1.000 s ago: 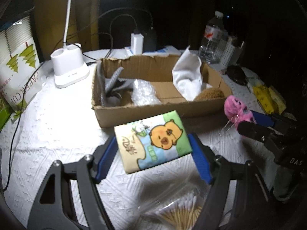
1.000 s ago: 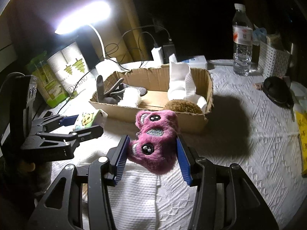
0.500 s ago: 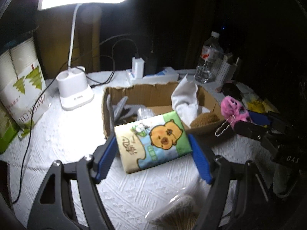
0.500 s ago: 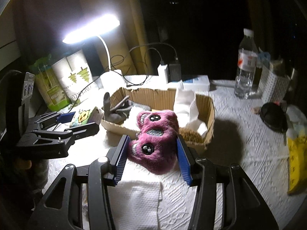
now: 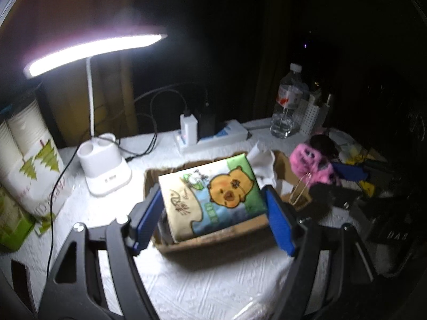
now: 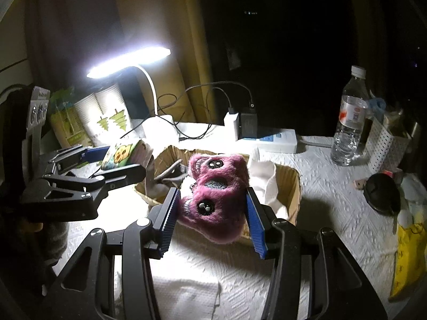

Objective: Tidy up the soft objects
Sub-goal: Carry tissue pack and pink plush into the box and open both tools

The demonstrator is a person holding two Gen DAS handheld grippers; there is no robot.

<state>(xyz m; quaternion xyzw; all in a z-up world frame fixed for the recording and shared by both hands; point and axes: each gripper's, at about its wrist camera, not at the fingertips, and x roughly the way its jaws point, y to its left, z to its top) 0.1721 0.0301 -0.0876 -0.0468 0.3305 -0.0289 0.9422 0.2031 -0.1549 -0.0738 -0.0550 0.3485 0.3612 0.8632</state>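
Observation:
My left gripper [image 5: 213,213] is shut on a tissue pack [image 5: 213,194] printed with an orange cartoon animal, held above the left part of the cardboard box [image 5: 213,240]. My right gripper [image 6: 213,218] is shut on a pink plush toy [image 6: 216,186] with button eyes, held above the box's [image 6: 292,186] near wall. The plush [image 5: 309,162] and its bead chain show at the right in the left wrist view. The tissue pack [image 6: 122,154] and left gripper [image 6: 112,165] show at the left in the right wrist view. The box holds a white cloth [image 6: 264,173] and a grey item [image 6: 170,173].
A lit desk lamp [image 5: 104,165] stands back left beside a paper cup sleeve [image 5: 32,160]. A power strip with chargers [image 6: 267,136], a water bottle [image 6: 349,122] and a white perforated basket [image 6: 384,146] line the back. A black round object [image 6: 381,194] and a yellow bag [image 6: 408,256] lie right.
Both grippers have risen and moved forward with their loads. The tissue pack and the plush now hang over the box instead of in front of it.

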